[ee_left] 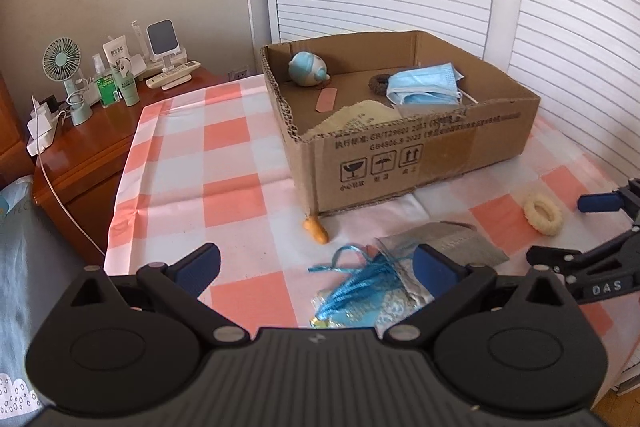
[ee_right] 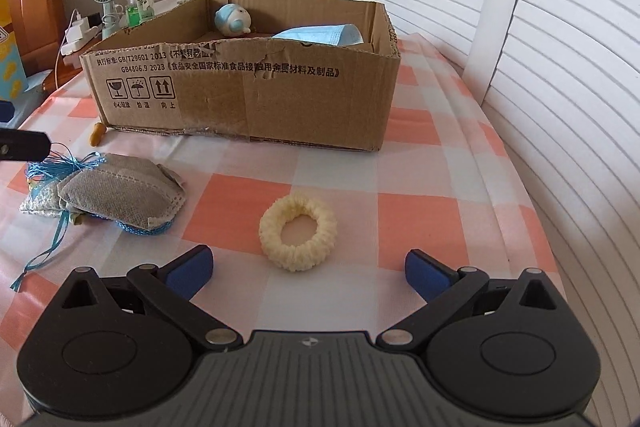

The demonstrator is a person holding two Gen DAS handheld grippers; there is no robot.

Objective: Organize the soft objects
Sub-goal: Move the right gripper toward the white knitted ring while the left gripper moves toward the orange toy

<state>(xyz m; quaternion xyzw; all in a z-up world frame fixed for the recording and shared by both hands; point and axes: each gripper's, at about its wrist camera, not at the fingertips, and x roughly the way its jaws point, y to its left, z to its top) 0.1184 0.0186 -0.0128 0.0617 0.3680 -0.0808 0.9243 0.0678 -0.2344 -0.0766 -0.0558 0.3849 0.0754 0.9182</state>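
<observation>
Your left gripper (ee_left: 316, 267) has its blue-padded fingers spread wide and holds nothing; it hangs over the pink-and-white checked tablecloth (ee_left: 232, 203), just beside the bundle of shiny blue ribbon string (ee_left: 360, 279) that lies on a silvery patterned pouch (ee_left: 400, 303). A grey fabric face mask (ee_right: 120, 195) lies partly on top of this pouch and string.

Your right gripper (ee_right: 308, 273) also has its fingers wide apart, empty, and the cream-coloured knitted hair scrunchie (ee_right: 298, 233) lies flat on the cloth just in front of them, between the two tips.

Behind stands the open brown cardboard box (ee_right: 280, 95). Inside it you see a light blue round plush toy (ee_left: 306, 67), a folded blue surgical mask (ee_left: 426, 89), a dark knitted ring (ee_left: 378, 83) touching the mask, a pink adhesive plaster (ee_left: 326, 99) and a pale yellow cloth (ee_left: 356, 117). A small orange carrot-shaped object (ee_left: 316, 229) lies on the cloth at the near left corner of the box.
</observation>
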